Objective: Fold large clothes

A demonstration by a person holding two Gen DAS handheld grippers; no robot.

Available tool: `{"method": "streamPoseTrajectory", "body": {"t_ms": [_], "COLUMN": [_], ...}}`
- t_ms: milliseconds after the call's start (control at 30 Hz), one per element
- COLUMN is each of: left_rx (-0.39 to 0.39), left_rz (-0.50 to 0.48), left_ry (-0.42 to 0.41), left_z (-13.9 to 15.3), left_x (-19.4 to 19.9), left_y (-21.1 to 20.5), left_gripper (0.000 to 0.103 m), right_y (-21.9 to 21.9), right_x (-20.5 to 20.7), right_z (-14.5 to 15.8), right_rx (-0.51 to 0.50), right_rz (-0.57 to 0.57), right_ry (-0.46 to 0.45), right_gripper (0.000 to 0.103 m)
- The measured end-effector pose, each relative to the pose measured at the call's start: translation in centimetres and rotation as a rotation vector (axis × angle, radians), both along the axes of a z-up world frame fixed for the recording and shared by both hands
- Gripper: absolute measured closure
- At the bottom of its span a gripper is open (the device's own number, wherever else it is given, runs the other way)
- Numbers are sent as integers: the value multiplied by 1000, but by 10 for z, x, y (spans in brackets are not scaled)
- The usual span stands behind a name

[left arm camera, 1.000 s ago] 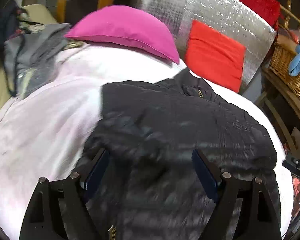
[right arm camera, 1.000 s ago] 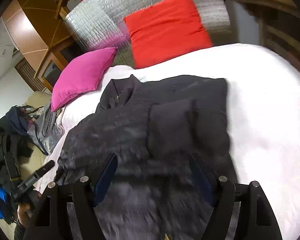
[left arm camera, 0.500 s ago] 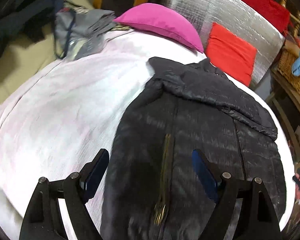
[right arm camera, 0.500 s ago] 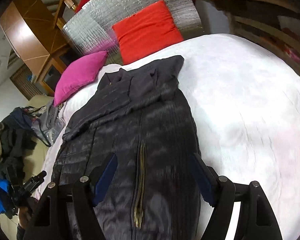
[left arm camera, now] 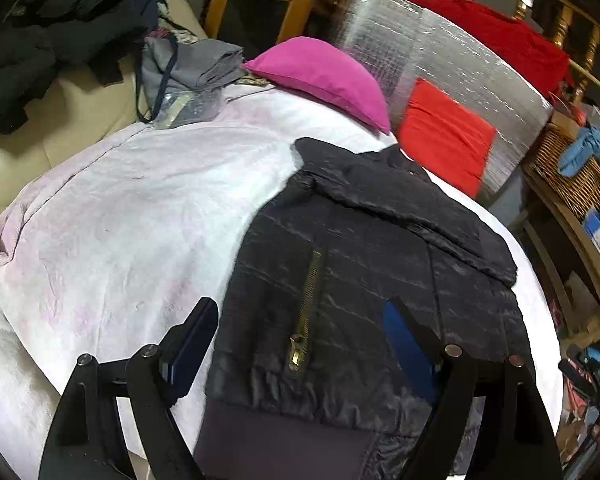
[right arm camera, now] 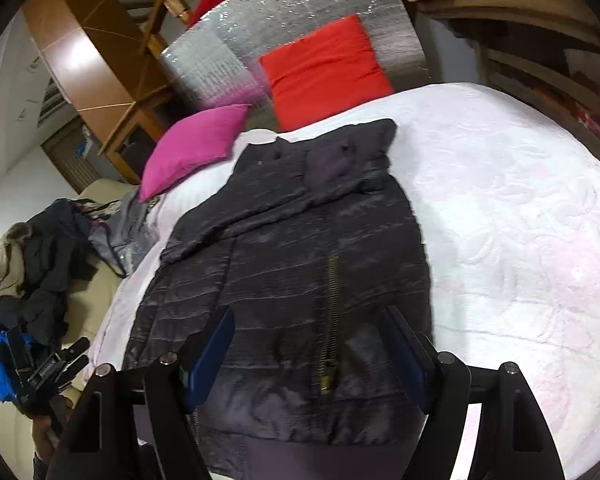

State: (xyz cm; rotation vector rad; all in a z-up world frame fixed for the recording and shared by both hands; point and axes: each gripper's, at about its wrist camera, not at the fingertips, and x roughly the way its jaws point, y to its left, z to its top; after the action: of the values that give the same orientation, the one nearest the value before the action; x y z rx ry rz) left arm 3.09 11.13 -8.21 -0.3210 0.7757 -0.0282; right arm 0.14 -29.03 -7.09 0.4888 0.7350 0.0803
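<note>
Both hand-held grippers have pulled back toward the jacket's hem since earlier. Left hand-held gripper [left arm camera: 300,344] and right hand-held gripper [right arm camera: 312,348] hover wide open, holding nothing. Black jacket [left arm camera: 360,264] lies flat on the white bed [left arm camera: 120,220], zipper [left arm camera: 306,308] up.

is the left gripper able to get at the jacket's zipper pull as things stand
Probably yes: the left gripper is open above the black jacket, the brass zipper pull lies exposed between its fingers, and nothing covers it.

The black jacket [left arm camera: 360,264] has its hem band cut off by both views' bottom edges.
</note>
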Motion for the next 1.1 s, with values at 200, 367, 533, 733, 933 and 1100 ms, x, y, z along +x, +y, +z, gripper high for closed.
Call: {"method": "streamPoseTrajectory", "body": {"t_ms": [200, 367, 533, 733, 933, 1100], "left_rx": [10, 24, 33, 85, 76, 75], "left_rz": [-37, -41, -54, -60, -45, -43], "left_ry": [6, 18, 33, 102, 144, 170], "left_z": [-5, -8, -13, -24, -45, -62], "left_x": [-10, -6, 11, 44, 61, 64], "left_y": [-11, -14, -29, -54, -50, -42], "left_gripper": [18, 18, 18, 18, 18, 18], "right_y": [3, -14, -10, 31, 65, 64], "right_x": [-19, -25, 8, 112, 243, 309], "right_z": [-6, -17, -5, 26, 16, -12], "right_rx": [-3, 12, 21, -63, -86, 67], "right_rz": [-5, -46, -32, 108, 161, 134], "right_ry": [11, 42, 33, 7, 116, 145], "right_gripper": [25, 25, 25, 25, 25, 25]}}
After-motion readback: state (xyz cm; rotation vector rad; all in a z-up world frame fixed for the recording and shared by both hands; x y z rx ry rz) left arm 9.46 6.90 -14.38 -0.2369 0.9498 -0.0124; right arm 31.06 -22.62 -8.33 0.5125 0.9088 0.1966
